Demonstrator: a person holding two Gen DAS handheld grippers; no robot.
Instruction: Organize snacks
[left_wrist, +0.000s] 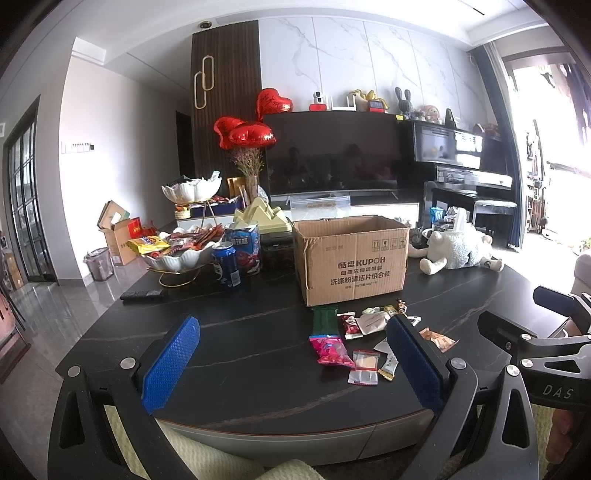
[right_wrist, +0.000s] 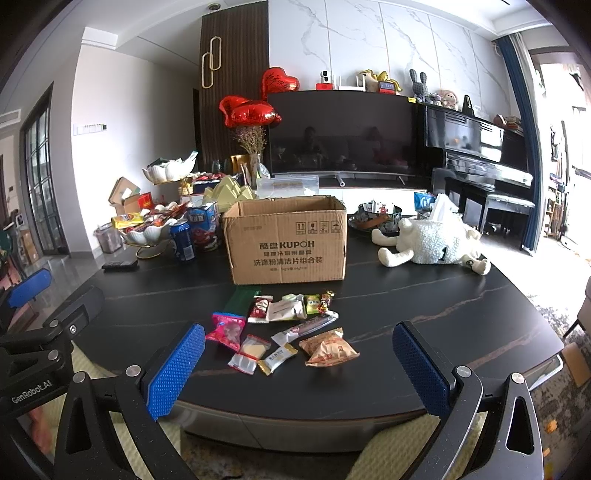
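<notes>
A loose cluster of wrapped snacks is spread on the dark tabletop, just in front of an open-topped cardboard box printed with KUPOH. Within the cluster, a pink packet is seen at the left edge, a green packet just behind it and reaching almost to the box, a red-and-white packet and a white pouch in the middle, and an orange-brown packet at the right; small clear and white sachets lie nearest the table edge. The same snacks are seen in the left wrist view, where the pink packet lies between the blue pads. The left gripper is held over the near table edge with its jaws spread wide and nothing between them; the right gripper is held likewise, jaws spread wide and gripping nothing, with the snacks framed between its fingers but apart from them. Farther out, a white plush sheep is laid to the right of the box. To the left of the box, a blue drink can, a blue carton and a white tiered dish piled with more snacks are grouped. A black remote is placed near the left edge of the table. Behind the table, a large dark television and red heart balloons are seen.
</notes>
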